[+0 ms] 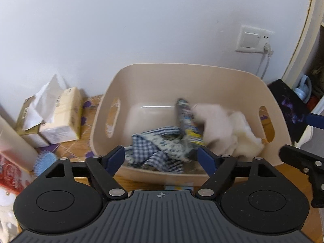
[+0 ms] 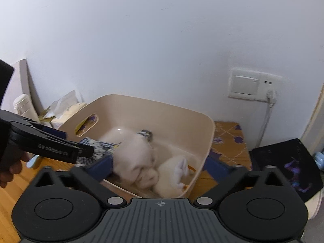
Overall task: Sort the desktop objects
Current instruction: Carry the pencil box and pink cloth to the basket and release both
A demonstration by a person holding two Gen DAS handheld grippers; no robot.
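1. Beige bin with 2 cut-out handles stands on the wooden bench, close to the white wall.
2. Left hand-held gripper: jaws spread wide over the bin's near rim, nothing between the blue pads; the pads touch nothing.
3. Blue-and-white checked cloth lies crumpled in the near part of the bin, just beyond the left hand-held gripper.
4. Patterned tube-shaped object, blurred, lies tilted in the bin between the checked cloth and the pale plush items.
5. Right hand-held gripper: jaws fully spread, straddling the bin's near corner; a blurred white plush item lies between and just beyond the pads, with no pad seen pressing on it.
6. Second cream plush item rests in the bin corner, touching the first.
7. Tissue boxes sit on the bench left of the bin; a blue hairbrush lies nearer the camera.
8. Black tablet-like panel lies right of the bin; a wall socket holds a plug.
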